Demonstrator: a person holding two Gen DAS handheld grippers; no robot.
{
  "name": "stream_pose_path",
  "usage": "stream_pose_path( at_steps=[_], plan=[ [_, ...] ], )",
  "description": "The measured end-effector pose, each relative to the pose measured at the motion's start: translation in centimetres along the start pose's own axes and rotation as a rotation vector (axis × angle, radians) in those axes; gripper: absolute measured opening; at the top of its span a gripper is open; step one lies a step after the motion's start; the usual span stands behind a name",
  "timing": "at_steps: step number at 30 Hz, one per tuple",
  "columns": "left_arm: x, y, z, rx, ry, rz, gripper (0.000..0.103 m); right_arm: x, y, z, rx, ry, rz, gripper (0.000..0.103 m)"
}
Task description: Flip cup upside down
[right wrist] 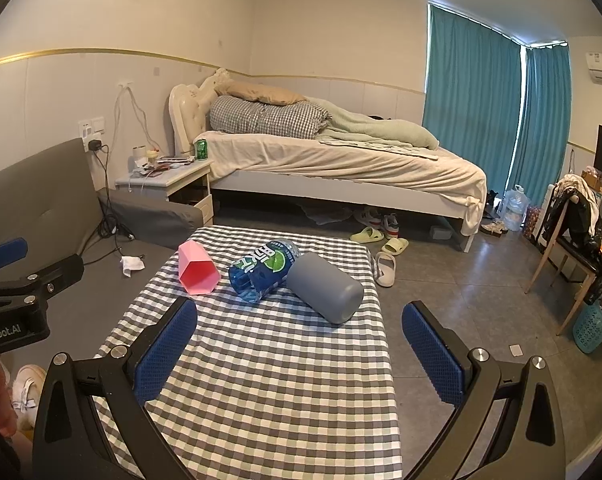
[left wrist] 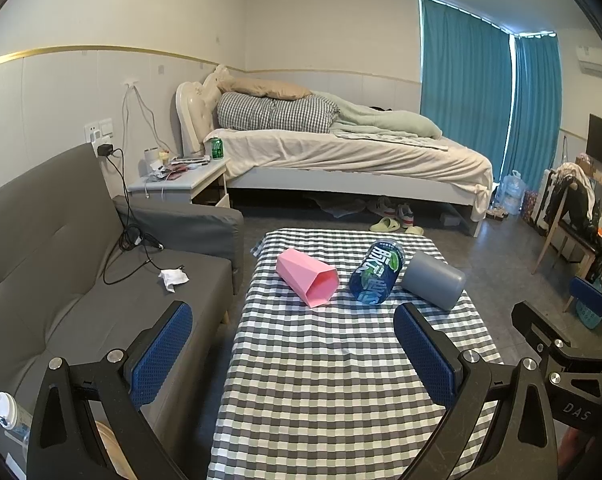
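Observation:
A pink faceted cup [left wrist: 308,277] lies on its side on the checkered table [left wrist: 321,380], its open mouth facing me; it also shows in the right wrist view [right wrist: 197,267]. A grey cup [left wrist: 433,280] lies on its side at the right, also seen in the right wrist view [right wrist: 325,293]. A blue drink bottle [left wrist: 377,272] lies between them, as in the right wrist view [right wrist: 265,271]. My left gripper [left wrist: 293,350] is open and empty, short of the cups. My right gripper [right wrist: 299,344] is open and empty, near the grey cup.
A grey sofa [left wrist: 81,280] with cables and a crumpled tissue [left wrist: 173,278] stands left of the table. A bed [left wrist: 341,152] and nightstand [left wrist: 181,180] are behind. Slippers [right wrist: 385,268] lie on the floor at the right, with a chair [right wrist: 573,240] and a blue basket [right wrist: 593,326].

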State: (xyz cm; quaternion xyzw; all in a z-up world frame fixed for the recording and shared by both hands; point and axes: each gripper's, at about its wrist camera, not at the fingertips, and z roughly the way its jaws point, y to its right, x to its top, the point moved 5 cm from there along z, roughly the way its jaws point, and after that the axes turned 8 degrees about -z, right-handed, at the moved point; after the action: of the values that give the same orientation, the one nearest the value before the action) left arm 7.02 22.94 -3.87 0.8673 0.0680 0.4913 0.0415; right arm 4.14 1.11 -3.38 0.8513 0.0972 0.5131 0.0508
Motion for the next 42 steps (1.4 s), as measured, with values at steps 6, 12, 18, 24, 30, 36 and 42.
stream_pose_path(
  at_steps=[6, 12, 18, 24, 30, 36, 42],
  plan=[
    [-0.5, 0.2, 0.5, 0.001, -0.014, 0.006, 0.103, -0.2, 0.3, 0.2, 0.019, -0.005, -0.01, 0.103],
    [0.0, 0.5, 2.1, 0.017, -0.046, 0.012, 0.103, 0.7, 1.3, 0.8, 0.051, -0.008, -0.044, 0.103],
    [0.9, 1.0, 5.3, 0.026, -0.081, -0.002, 0.103, 2.4, 3.8, 4.9, 0.093, -0.033, -0.163, 0.103],
    [-0.1, 1.9, 9.9, 0.011, -0.153, 0.0, 0.103, 2.6, 4.3, 12.6, 0.167, -0.108, -0.274, 0.103],
    [-1.0, 1.6, 13.6, 0.007, -0.2, -0.022, 0.103, 1.0, 4.1, 19.8, 0.201, -0.227, -0.295, 0.103],
    [-2.4, 1.5, 15.5, 0.015, -0.234, -0.016, 0.103, -1.1, 3.5, 24.3, 0.195, -0.329, -0.355, 0.103],
    [-2.8, 1.7, 15.6, 0.01, -0.252, -0.012, 0.103, -2.7, 3.0, 27.8, 0.172, -0.438, -0.385, 0.102]
  ],
)
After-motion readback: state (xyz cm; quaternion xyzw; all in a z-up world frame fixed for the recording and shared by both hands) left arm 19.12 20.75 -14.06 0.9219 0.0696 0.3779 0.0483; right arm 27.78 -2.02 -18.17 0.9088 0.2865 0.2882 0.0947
